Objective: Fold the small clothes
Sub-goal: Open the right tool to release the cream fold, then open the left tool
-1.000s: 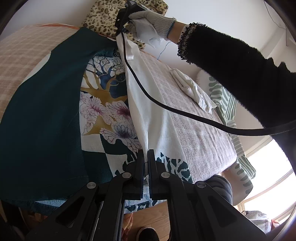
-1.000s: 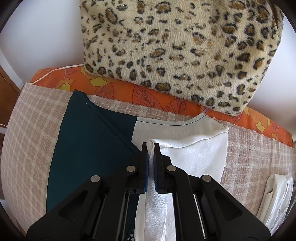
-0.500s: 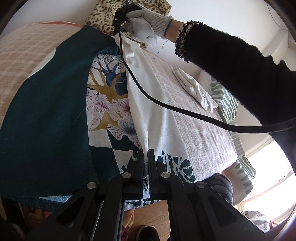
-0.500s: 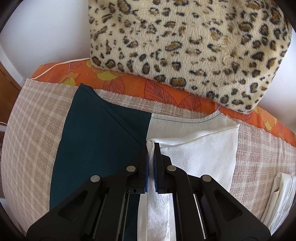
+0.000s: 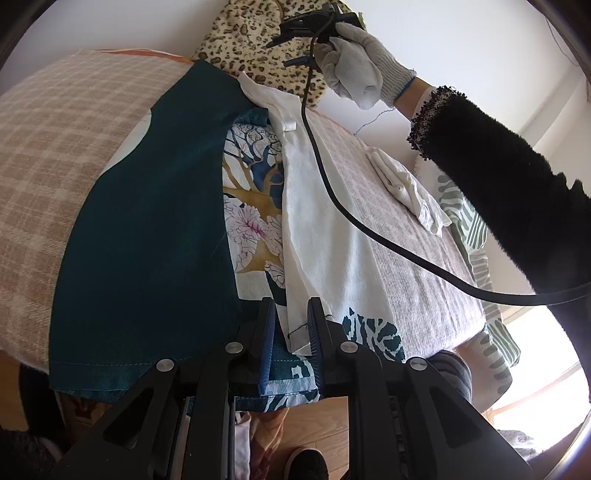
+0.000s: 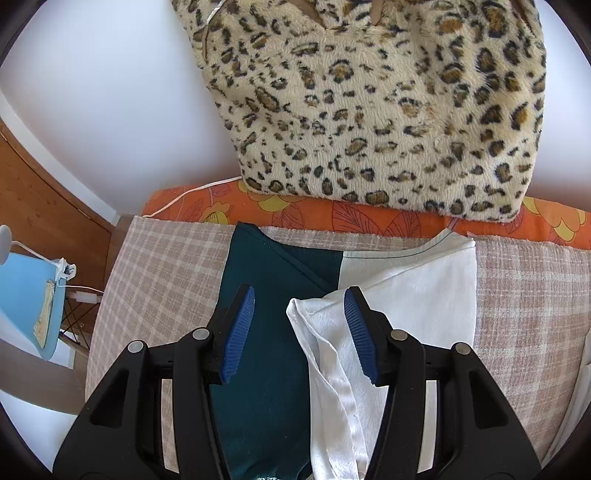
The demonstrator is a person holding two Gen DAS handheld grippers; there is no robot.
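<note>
A garment of dark teal cloth (image 5: 147, 236), floral print and a white folded panel (image 5: 325, 251) lies along the checked bed cover (image 5: 48, 155). My left gripper (image 5: 291, 321) is open at the near hem, its fingers either side of the white panel's edge. My right gripper (image 6: 299, 325) is open and raised over the far end, above the white corner (image 6: 314, 321) and teal cloth (image 6: 266, 362). It also shows in the left wrist view (image 5: 306, 33), held by a gloved hand, clear of the cloth.
A leopard-print cushion (image 6: 388, 110) leans on the wall at the bed's far end, above an orange floral sheet edge (image 6: 332, 218). A folded white cloth (image 5: 406, 188) lies at the right of the bed. A black cable (image 5: 369, 229) crosses over the garment. A blue table (image 6: 26, 302) stands left.
Both grippers have opened and let go of the white panel. The right gripper has lifted up and away from the far corner, which now lies on the bed.
</note>
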